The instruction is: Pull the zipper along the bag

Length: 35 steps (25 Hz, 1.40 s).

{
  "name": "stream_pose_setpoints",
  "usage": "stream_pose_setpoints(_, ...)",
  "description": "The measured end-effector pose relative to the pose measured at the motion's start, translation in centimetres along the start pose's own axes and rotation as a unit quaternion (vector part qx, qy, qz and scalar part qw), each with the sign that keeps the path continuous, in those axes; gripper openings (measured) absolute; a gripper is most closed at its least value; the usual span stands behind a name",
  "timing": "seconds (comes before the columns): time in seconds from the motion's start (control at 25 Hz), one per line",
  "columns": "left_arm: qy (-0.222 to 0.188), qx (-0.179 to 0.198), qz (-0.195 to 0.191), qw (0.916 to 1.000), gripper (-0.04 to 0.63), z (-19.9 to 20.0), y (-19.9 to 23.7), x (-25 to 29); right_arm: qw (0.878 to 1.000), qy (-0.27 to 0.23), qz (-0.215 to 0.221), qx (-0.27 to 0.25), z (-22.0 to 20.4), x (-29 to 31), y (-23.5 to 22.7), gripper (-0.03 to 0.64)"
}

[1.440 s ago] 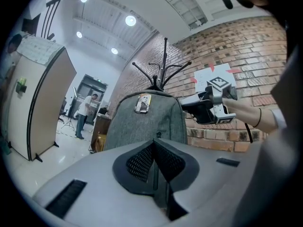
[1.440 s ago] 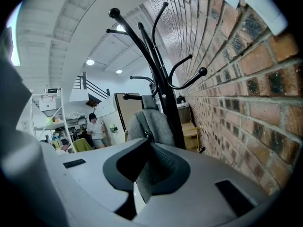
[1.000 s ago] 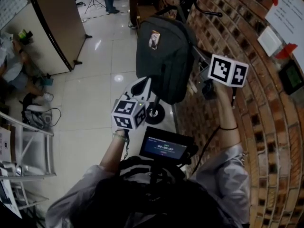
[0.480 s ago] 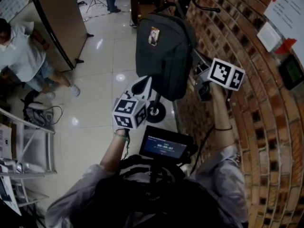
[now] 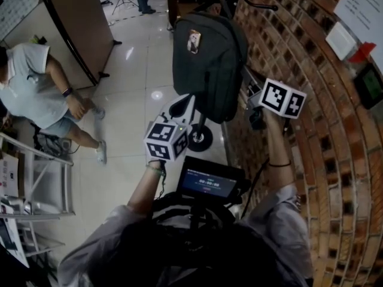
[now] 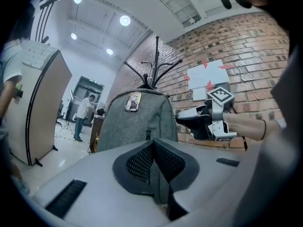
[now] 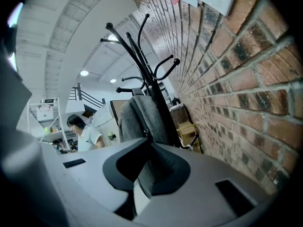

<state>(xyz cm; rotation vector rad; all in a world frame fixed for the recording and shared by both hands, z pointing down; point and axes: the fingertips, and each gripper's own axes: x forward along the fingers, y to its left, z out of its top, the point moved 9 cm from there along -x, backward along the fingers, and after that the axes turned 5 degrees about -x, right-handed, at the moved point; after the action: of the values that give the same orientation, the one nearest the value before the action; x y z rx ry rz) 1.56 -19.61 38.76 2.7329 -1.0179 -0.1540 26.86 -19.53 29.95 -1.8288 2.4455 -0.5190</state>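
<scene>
The fingers of the left gripper (image 6: 152, 144) are seen pressed together, with nothing pinched between them. The fingers of the right gripper (image 7: 148, 144) are likewise closed on nothing.

In the left gripper view the grey bag (image 6: 135, 122) is seen beyond the closed tips, at the centre of the frame. A small dark zipper pull (image 6: 148, 135) is carried on its front and a picture tag (image 6: 133, 101) near its top. No contact between fingers and bag can be made out. In that view the right gripper is seen to the right of the bag, held in front of the brick wall (image 6: 246, 46).

In the head view the bag is found at upper centre, hung from a black coat stand (image 6: 156, 65). The left gripper is held at its lower edge and the right gripper beside its right flank, close to the wall.

A small screen (image 5: 209, 184) is seen at lower centre of the head view. A person in a pale shirt (image 5: 36, 88) is seen at the left edge, on the tiled floor (image 5: 131, 130).
</scene>
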Motion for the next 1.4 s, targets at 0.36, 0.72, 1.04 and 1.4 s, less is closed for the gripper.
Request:
stream_pose_setpoints(0.36, 0.002, 0.003, -0.017, 0.9999, 0.006, 0.0, -1.0, 1.3, 1.0, -0.003, 0.004, 0.028, -2.1, -0.7, -0.5, 0.009)
stream_pose_setpoints(0.72, 0.008, -0.005, -0.027, 0.9996, 0.006, -0.5, -2.1, 2.1, 0.999, 0.004, -0.005, 0.038, -4.2, -1.1, -1.1, 0.009)
stream_pose_setpoints(1.04, 0.016, -0.004, -0.029, 0.9995, 0.006, -0.9, -2.5, 1.9, 0.999, 0.014, -0.009, 0.051, -6.6, -1.7, -1.7, 0.009)
stream_pose_setpoints(1.4, 0.018, -0.005, -0.022, 0.9996, 0.007, -1.4, -2.4, 1.5, 0.997, 0.029, -0.018, 0.066, -9.3, -1.8, -2.6, 0.009)
